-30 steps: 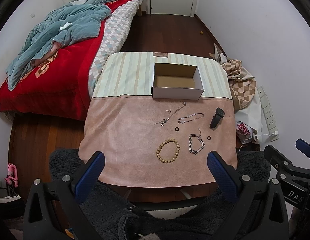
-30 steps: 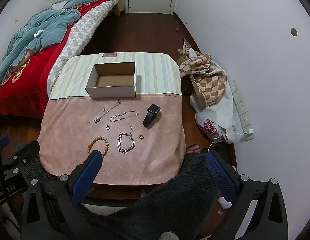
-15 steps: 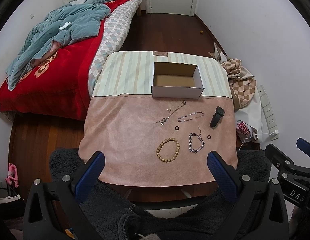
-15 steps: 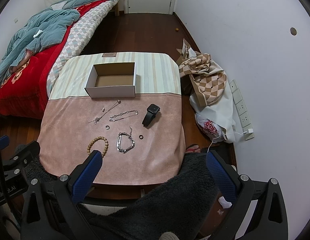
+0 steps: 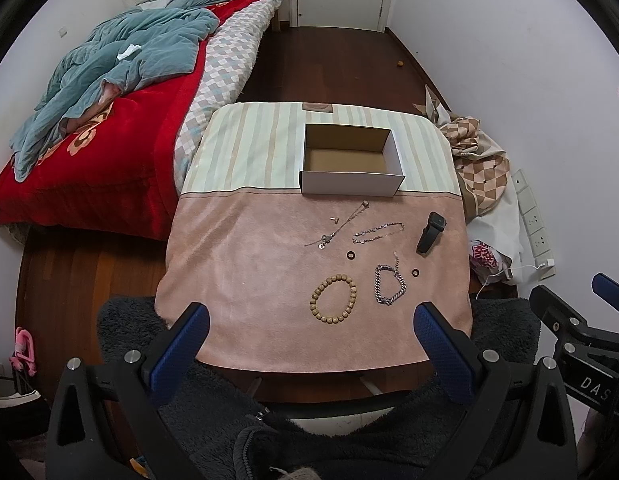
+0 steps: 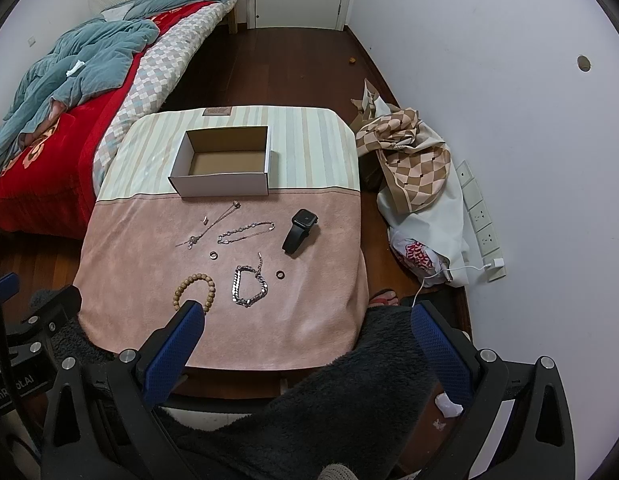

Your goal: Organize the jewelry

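An open white cardboard box stands empty at the back of the cloth-covered table. In front of it lie a wooden bead bracelet, a silver chain bracelet, a thin jewelled bracelet, a silver necklace, two small dark rings and a black smartwatch. My left gripper and right gripper are both open and empty, held back over the table's near edge.
A bed with a red blanket and teal quilt stands to the left. A checked cloth over a bag lies on the floor to the right, by a white power strip. A dark fleece garment fills the foreground.
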### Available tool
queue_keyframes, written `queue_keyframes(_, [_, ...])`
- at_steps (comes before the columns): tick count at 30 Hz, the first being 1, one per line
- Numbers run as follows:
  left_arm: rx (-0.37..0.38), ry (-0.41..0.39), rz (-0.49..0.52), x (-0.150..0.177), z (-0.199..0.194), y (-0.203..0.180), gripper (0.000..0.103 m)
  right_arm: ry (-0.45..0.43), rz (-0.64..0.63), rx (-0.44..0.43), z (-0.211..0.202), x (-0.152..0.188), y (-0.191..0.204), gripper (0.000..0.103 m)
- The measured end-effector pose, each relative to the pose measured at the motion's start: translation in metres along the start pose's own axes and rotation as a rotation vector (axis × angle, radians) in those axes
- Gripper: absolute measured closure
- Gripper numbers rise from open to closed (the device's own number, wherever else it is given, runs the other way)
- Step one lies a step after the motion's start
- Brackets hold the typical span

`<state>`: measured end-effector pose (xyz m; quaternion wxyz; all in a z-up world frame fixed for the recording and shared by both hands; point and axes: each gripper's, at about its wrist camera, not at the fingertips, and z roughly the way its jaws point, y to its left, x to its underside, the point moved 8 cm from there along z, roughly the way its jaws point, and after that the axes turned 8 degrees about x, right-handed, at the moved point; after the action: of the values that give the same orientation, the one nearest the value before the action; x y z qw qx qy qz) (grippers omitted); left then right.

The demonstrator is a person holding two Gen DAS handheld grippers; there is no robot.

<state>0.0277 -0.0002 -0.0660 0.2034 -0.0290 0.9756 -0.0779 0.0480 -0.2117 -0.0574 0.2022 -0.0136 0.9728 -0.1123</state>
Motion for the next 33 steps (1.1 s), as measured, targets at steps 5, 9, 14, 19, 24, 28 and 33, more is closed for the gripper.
queue_keyframes(5, [0.001, 0.005, -0.001, 0.002, 0.0, -0.006, 0.0, -0.001, 0.001, 0.0, 0.001, 0.002, 0.003, 0.0])
queue_keyframes(9, [0.002, 0.002, 0.002, 0.003, 0.001, -0.006, 0.0, -0.002, 0.001, 0.0, -0.002, -0.001, -0.005, 0.0])
queue_keyframes(14, [0.006, 0.007, 0.001, 0.004, 0.003, -0.007, 0.0, 0.0, 0.001, 0.001, -0.001, 0.001, -0.003, 0.0])
queue_keyframes(19, [0.007, 0.006, 0.001, 0.005, 0.003, -0.008, 0.0, -0.003, 0.003, 0.001, -0.002, 0.0, -0.006, 0.0])
queue_keyframes(24, [0.006, 0.005, 0.001, 0.005, 0.004, -0.009, 0.0, -0.003, 0.001, 0.002, -0.002, 0.0, -0.005, 0.0])
queue_keyframes(28, [0.007, 0.006, 0.001, 0.004, 0.003, -0.007, 0.0, -0.003, 0.0, 0.001, -0.002, 0.0, -0.005, 0.0])
queue_keyframes(33, [0.002, -0.005, 0.005, 0.002, 0.004, -0.006, 0.0, -0.005, 0.003, 0.001, -0.004, 0.001, -0.007, 0.0])
